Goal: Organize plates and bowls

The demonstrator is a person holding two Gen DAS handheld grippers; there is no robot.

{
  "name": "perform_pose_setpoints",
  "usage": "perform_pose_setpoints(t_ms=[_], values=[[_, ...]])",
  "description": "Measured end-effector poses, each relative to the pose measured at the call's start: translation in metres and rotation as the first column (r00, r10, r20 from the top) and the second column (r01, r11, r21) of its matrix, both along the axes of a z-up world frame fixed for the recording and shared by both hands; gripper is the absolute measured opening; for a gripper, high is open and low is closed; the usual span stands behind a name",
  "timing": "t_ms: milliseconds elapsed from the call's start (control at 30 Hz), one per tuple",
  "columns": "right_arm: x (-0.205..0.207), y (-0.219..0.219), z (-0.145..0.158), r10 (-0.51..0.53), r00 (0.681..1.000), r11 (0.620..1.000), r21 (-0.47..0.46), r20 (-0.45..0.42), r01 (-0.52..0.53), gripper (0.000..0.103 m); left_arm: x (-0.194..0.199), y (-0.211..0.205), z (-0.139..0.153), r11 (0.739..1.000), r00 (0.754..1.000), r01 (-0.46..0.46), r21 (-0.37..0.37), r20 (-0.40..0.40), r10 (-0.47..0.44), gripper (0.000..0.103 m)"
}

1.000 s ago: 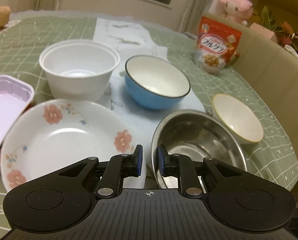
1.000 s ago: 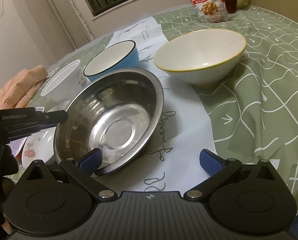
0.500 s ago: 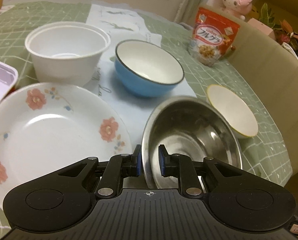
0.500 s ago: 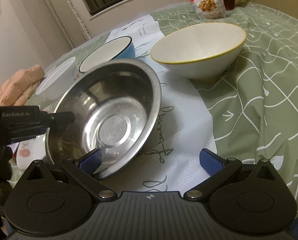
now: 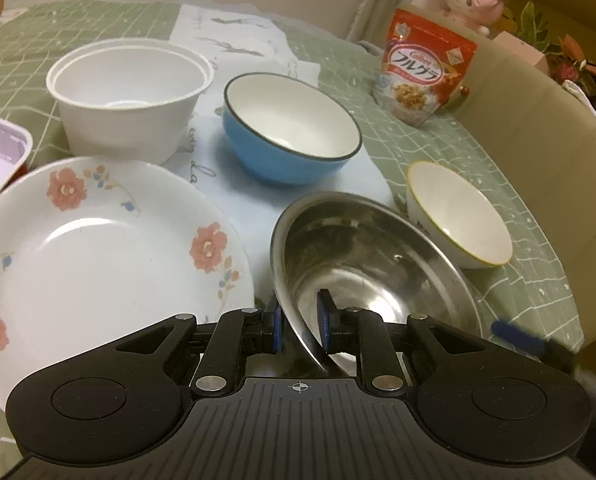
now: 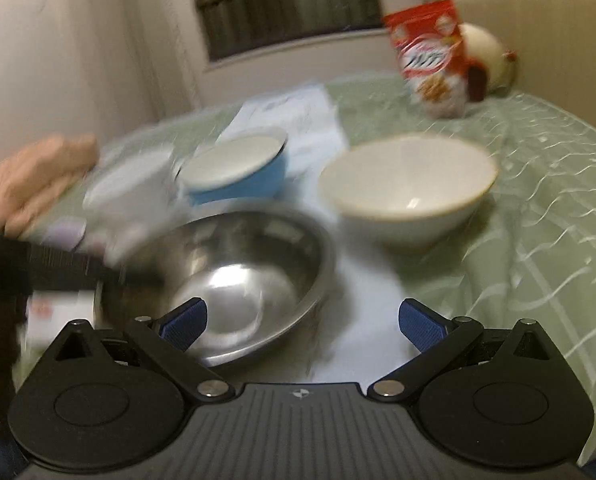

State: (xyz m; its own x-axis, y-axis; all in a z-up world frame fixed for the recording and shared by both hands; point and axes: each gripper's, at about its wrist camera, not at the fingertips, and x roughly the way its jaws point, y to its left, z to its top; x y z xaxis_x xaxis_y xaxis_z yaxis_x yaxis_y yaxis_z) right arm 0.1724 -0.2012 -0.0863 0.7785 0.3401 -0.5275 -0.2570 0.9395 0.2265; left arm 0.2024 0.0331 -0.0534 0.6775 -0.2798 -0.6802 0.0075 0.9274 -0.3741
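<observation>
While tilted, steel bowl (image 5: 374,256) rim between left gripper (image 5: 300,322) fingers (image 5: 325,318)

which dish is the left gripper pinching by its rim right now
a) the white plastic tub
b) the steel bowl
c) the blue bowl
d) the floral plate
b: in the left wrist view the left gripper has its two blue pads closed on either side of the steel bowl rim, one inside and one outside, and the bowl sits tilted.

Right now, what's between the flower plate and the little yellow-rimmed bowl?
The steel bowl, pinched at its rim by the left gripper; left wrist view shows it between the flower plate and yellow-rimmed bowl.
</observation>
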Motion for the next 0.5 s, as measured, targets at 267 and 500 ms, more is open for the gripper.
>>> perform_pose_setpoints(t_ms=[267,500], values=[[0.048,-0.003,-0.001,-0.056,0.991,0.997,0.04,-0.124,0.061,0.083,0.001,0.001,-0.002,1.0,1.0,-0.006,-0.014,-0.012,0.005,0.02],[0.051,0.018,-0.006,0.017,0.986,1.0,0.022,-0.166,-0.013,0.05,0.005,-0.002,-0.004,1.0,1.0,0.003,-0.01,-0.024,-0.003,0.02]])
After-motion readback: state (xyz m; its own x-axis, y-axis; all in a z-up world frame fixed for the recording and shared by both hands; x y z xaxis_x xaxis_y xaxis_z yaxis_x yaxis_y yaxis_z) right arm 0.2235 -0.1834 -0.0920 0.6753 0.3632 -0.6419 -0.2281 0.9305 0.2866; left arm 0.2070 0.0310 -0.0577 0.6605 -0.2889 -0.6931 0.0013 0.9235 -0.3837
